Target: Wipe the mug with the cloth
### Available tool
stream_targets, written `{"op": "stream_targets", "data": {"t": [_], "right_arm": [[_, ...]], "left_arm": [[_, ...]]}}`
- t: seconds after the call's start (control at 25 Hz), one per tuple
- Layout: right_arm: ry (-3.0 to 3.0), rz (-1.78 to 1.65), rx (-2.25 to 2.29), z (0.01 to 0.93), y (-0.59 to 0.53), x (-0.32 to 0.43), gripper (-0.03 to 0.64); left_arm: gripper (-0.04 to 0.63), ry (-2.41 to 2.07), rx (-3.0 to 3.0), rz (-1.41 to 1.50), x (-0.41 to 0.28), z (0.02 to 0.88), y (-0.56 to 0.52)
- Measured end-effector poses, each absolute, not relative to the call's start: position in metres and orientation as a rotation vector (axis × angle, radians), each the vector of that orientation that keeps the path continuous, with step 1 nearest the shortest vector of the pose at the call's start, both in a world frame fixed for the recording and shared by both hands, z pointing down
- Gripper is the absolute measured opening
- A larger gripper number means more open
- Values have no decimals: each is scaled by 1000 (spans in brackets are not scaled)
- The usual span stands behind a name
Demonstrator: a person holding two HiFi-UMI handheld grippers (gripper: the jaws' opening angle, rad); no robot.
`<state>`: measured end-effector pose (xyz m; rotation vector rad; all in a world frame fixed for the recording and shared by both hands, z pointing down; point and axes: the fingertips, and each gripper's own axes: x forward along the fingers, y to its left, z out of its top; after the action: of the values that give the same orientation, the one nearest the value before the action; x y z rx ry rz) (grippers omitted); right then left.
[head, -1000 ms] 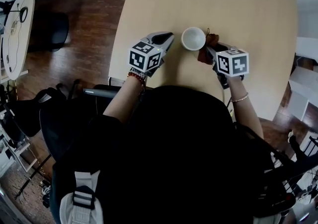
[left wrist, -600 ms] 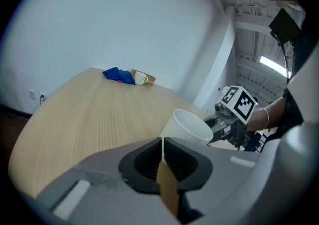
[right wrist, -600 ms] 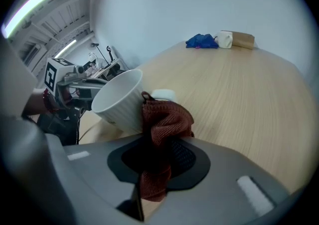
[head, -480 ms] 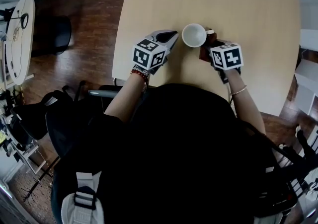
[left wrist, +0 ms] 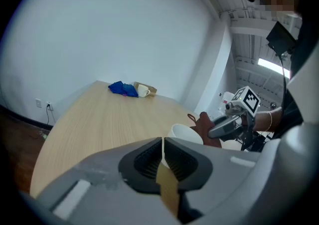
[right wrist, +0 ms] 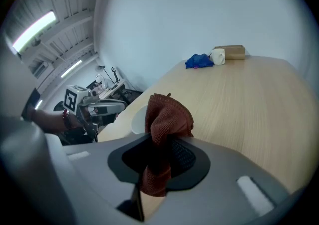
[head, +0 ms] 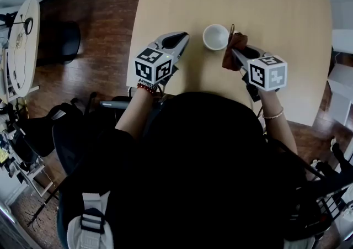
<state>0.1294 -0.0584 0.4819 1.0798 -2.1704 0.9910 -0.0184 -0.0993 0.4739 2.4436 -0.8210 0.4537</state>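
Rust cloth [right wrist: 168,118], one, in right tongs [right wrist: 159,155]; near mug [head: 215,37], far mug [left wrist: 143,90]: two.

The mug [head: 215,37] is plain white; the cloth [right wrist: 167,119] just beside it is rust-brown with a knitted texture. Under the mug, the table [head: 276,5] is pale wood grain, above a dark brown plank floor [head: 94,49]. The left gripper [left wrist: 163,144] and right gripper [right wrist: 160,154] are grey with black pads and black-and-white square markers.
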Motion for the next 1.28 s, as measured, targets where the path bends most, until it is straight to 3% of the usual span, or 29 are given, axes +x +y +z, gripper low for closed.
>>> {"op": "stream_targets", "data": {"t": [0.4,0.88,1.28], "right_arm": [[-2082,978,1183,509,-65,129,80],[-1976,911,1168,558,-60,141,80],[-2172,879,1147,497,-50,128,80]], "left_arm": [[6,-870,2491,392,-59,439,-96],[6,-846,2487,391,-51,442,-93],[6,-871,2471,351,-59,440,-100]]}}
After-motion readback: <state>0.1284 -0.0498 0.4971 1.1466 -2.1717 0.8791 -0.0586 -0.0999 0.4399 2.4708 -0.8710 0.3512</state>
